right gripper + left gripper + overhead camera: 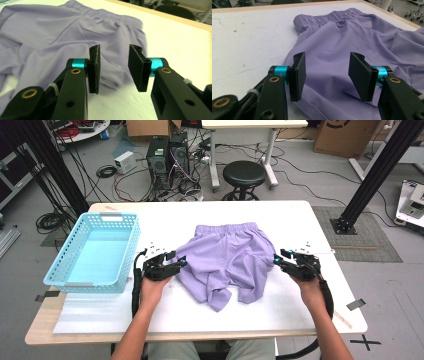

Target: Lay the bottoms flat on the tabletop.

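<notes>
A pair of lilac shorts [227,260] lies crumpled on the white table [280,305], waistband toward the far edge. My left gripper [179,262] rests at the shorts' left edge, pointing right. In the left gripper view its jaws stand open over the lilac cloth [342,50], with nothing pressed between the pads [298,75]. My right gripper [276,261] sits at the shorts' right edge, pointing left. The right gripper view has its jaws parted just short of the fabric [50,37], and the gap between the pads [93,70] holds nothing.
A light blue plastic basket [60,272] stands on the table's left side. A black stool [244,174], computer towers [167,155] and tangled cables are on the floor beyond the far edge. Black frame posts [385,165] rise at the right.
</notes>
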